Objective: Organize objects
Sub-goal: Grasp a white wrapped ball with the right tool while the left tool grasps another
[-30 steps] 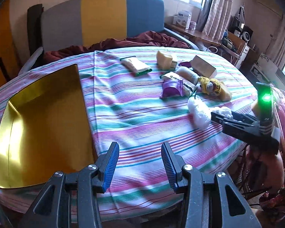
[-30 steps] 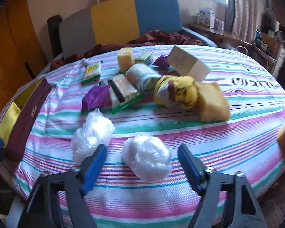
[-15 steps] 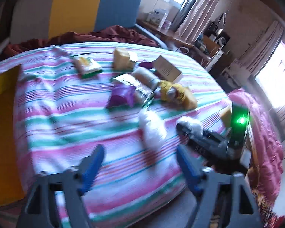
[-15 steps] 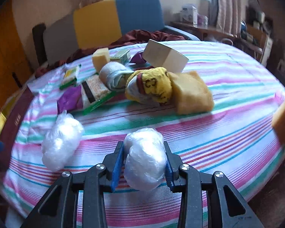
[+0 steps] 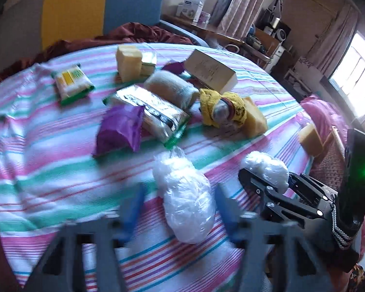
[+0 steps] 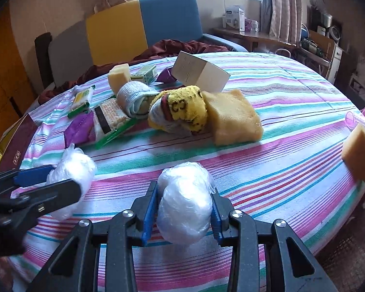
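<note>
Right gripper [image 6: 183, 215] newly clamped on one plastic ball [image 6: 185, 204] low in frame, left gripper [image 5: 178, 209] swung over, wide open around second ball [image 5: 186, 200], both nearly ready for lifting.

Both wrist cameras sit low and close over the striped bench [image 5: 48, 160], facing the sofa [image 6: 143, 24]; each catches the other's tool.

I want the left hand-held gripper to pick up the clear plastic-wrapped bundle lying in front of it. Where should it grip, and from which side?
Judging by shape, grip the clear plastic-wrapped bundle across its narrower middle, coming in from the near table edge along its long axis. It lies lengthwise between the open fingers of the left hand-held gripper, so they can close on its soft sides.
</note>
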{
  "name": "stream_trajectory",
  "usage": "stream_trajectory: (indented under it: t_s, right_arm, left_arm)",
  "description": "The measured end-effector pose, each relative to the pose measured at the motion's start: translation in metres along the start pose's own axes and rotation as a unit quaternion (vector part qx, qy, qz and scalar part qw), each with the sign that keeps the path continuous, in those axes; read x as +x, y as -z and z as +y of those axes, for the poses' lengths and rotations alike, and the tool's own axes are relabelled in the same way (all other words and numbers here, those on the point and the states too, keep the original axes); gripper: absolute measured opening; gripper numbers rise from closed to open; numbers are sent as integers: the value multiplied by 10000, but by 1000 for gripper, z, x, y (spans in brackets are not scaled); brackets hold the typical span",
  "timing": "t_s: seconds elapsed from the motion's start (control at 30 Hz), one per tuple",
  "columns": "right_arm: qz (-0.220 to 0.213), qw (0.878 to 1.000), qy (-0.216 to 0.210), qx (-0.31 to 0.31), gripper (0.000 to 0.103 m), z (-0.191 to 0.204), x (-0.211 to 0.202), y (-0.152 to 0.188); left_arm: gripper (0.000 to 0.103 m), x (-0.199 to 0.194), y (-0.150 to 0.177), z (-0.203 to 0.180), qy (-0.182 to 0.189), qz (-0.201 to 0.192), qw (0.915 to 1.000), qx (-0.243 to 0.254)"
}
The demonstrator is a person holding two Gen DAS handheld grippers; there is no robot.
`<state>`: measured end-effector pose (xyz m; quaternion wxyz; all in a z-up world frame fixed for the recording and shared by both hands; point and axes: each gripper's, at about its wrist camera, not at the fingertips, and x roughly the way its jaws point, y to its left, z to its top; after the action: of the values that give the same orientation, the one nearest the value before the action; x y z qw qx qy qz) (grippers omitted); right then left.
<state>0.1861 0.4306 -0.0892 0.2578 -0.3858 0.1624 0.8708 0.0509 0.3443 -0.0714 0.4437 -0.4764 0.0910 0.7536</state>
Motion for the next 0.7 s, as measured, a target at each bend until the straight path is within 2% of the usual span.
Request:
stream_trajectory:
  t_s: [0.1, 0.23, 0.37, 0.53, 0.7]
  right_arm:
    - [11, 10000, 9, -3, 38, 1, 0, 0]
    - [6, 10000, 33, -33, 38, 2, 0, 1]
    - [-10, 9998, 124, -163, 38, 5, 0, 2]
    - [-8, 9998, 120, -156, 38, 5, 1, 2]
    - [-40, 9995, 215, -241, 38, 9, 1, 4]
  left_arm:
    - [36, -1, 5, 7, 168, -81, 9998, -53]
    - [33, -10, 11, 10, 112, -136, 9998, 63]
    - [33, -26, 20, 21, 167, -160, 9997, -105]
    - [33, -63, 29, 28, 183, -475, 9987, -43]
    - [33, -99, 34, 44, 40, -760, 9970, -100]
